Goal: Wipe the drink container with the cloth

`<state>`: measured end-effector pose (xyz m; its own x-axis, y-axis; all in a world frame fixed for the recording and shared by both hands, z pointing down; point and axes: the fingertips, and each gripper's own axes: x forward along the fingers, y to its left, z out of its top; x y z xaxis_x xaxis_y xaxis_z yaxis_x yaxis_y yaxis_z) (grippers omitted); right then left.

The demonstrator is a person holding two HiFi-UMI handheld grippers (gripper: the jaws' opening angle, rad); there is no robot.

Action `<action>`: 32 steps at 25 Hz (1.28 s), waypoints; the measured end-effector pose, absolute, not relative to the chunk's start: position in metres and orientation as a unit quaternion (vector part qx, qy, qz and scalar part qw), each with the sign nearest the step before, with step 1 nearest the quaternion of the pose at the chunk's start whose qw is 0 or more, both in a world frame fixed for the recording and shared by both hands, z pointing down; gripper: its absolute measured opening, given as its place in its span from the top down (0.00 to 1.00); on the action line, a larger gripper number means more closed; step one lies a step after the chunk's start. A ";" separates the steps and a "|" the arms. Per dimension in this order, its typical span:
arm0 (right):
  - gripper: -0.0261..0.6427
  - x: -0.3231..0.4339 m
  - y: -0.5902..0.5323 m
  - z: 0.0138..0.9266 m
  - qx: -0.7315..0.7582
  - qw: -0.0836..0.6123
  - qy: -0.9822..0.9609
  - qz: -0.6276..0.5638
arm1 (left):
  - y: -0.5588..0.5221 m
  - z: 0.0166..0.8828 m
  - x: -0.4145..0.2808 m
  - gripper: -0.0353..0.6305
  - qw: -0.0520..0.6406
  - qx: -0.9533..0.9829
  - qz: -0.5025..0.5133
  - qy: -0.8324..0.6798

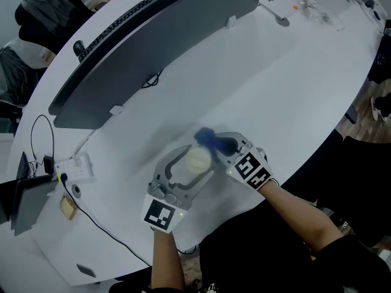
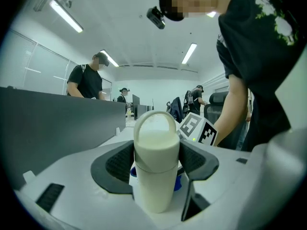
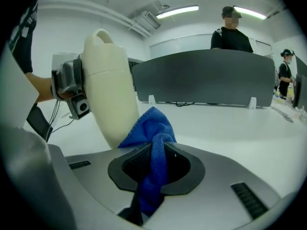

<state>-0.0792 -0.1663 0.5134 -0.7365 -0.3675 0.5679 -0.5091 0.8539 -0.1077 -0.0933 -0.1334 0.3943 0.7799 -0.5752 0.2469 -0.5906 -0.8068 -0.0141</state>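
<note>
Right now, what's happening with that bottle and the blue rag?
A person holds a tool in each hand over the white table. The left tool grips a cream bottle. The right tool pinches a blue cloth and holds it against the bottle's lower side, so the wiping looks under way.

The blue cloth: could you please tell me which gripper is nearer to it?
Right. The right gripper has the blue cloth pinched between its fingers; the left gripper is alongside, closed on the cream bottle that the cloth lies against.
</note>
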 end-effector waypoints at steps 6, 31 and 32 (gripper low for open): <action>0.89 -0.072 -0.162 0.512 0.234 0.319 -0.915 0.079 | -0.115 0.397 -0.106 0.52 0.001 0.918 0.217 -0.332; 0.89 -0.026 -0.152 0.418 0.308 0.215 -0.922 0.090 | -0.128 0.374 -0.113 0.54 0.008 0.905 0.173 -0.389; 0.89 -0.024 -0.153 0.409 0.310 0.206 -0.924 0.086 | -0.128 0.367 -0.114 0.53 0.005 0.905 0.169 -0.391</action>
